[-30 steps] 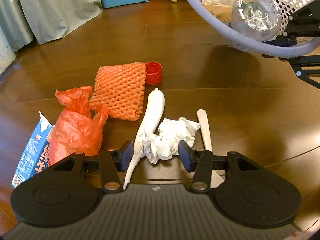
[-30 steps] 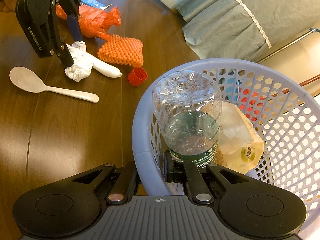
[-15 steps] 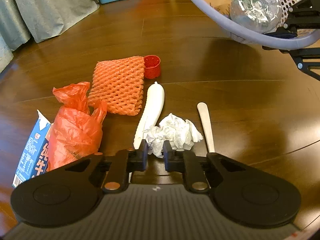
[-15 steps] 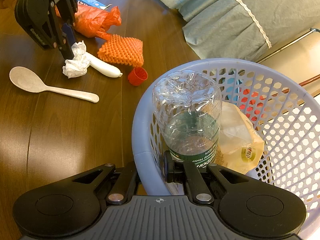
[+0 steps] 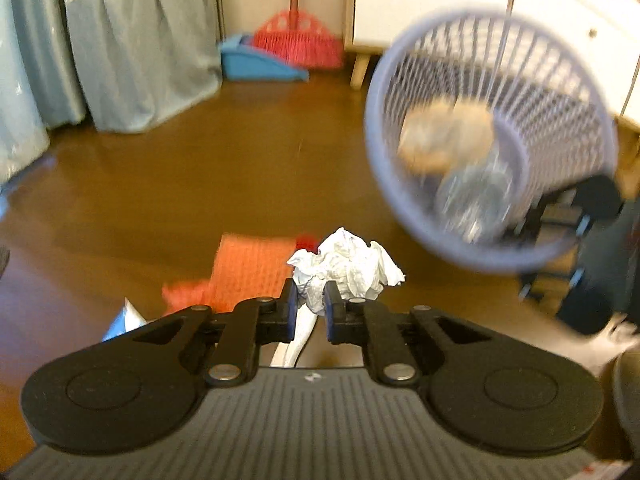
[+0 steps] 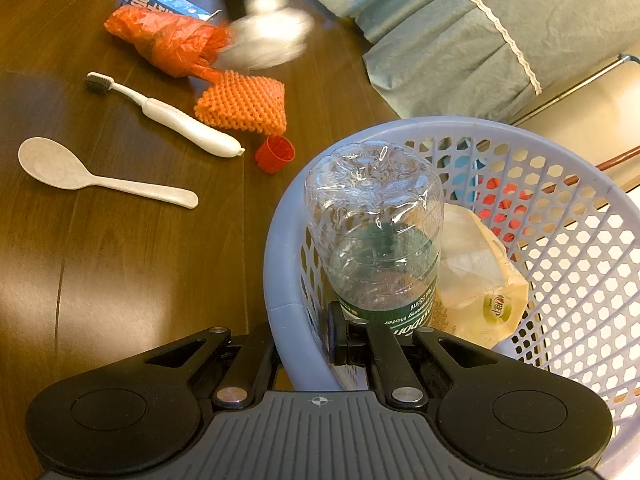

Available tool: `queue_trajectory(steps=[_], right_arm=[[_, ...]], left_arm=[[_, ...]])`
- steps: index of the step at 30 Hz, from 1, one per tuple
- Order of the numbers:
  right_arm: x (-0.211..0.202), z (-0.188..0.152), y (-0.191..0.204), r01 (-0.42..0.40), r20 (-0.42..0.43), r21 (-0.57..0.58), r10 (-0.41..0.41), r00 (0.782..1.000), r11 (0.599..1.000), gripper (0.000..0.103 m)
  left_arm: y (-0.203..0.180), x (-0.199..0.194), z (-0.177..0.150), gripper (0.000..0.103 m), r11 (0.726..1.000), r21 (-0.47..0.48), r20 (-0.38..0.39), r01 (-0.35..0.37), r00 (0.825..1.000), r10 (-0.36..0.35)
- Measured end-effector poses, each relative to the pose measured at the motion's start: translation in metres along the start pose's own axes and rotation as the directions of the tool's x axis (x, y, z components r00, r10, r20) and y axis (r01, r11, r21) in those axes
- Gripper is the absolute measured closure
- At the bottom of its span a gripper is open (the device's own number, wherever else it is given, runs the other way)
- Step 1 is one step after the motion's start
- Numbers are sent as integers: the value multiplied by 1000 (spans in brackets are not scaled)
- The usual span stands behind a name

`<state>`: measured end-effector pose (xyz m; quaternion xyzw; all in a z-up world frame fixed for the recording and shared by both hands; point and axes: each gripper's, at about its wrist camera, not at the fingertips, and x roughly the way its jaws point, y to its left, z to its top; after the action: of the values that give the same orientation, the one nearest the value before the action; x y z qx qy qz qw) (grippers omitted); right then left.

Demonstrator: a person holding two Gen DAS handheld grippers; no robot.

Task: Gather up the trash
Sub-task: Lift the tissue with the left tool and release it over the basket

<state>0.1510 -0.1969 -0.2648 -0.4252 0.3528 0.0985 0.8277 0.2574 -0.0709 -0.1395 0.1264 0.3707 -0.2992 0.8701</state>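
Left gripper (image 5: 310, 304) pinches a crumpled white paper tissue wad (image 5: 346, 266) between its fingers, jaws narrow, wad raised off the dark brown wooden table (image 6: 120, 272). In the right wrist view the wad is only a white blur (image 6: 268, 36) above the table. Right gripper (image 6: 306, 344) clamps the rim of a lavender perforated plastic basket (image 6: 280, 264), one finger outside the wall, one inside; the basket is tilted with its mouth toward the left gripper. In the basket: a clear plastic water bottle with green label (image 6: 376, 232), bottom up, and a yellowish plastic wrapper (image 6: 476, 280). On the table: white plastic spoon (image 6: 96, 176), white toothbrush (image 6: 168, 114), orange foam fruit net (image 6: 244, 102), red bottle cap (image 6: 275, 154) just beside the net, crumpled orange plastic bag (image 6: 168, 40), blue carton (image 6: 164, 2) behind the bag. Left view is motion-blurred.
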Motion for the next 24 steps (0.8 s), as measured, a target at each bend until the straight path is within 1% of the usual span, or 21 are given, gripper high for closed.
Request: queue_trajectory(steps=[5, 7, 12, 14, 15, 16, 17, 21, 24], right_arm=[[-1, 1, 1, 0, 3, 3, 0, 1000, 1000, 100], [-1, 1, 2, 0, 2, 1, 0, 1000, 1000, 100], [-1, 2, 1, -1, 3, 7, 1, 1000, 1000, 100], [-1, 2, 1, -2, 3, 6, 2, 1000, 1000, 100], [-1, 2, 1, -2, 3, 3, 2, 1000, 1000, 100], [-1, 2, 1, -3, 3, 3, 3, 1000, 1000, 100], [-1, 2, 1, -4, 3, 5, 4, 1000, 1000, 100], [-2, 2, 0, -5, 7, 13, 5, 1000, 1000, 100], [-2, 2, 0, -4, 9, 18, 4, 1000, 1000, 100]], left_arm=[[-25, -17, 43, 93, 997, 33, 89, 70, 993, -73], [-37, -15, 59, 93, 993, 50, 102, 107, 988, -112], [-76, -2, 86, 92, 979, 121, 130, 167, 975, -182], [-92, 4, 95, 90, 970, 142, 142, 199, 965, -219], [-98, 7, 97, 80, 965, 147, 152, 219, 959, -241], [-103, 12, 99, 58, 959, 152, 158, 237, 952, -261], [-108, 16, 100, 52, 958, 157, 157, 240, 952, -264], [-106, 14, 95, 53, 963, 141, 168, 230, 953, -252], [-88, 10, 90, 53, 974, 108, 165, 198, 963, -214]])
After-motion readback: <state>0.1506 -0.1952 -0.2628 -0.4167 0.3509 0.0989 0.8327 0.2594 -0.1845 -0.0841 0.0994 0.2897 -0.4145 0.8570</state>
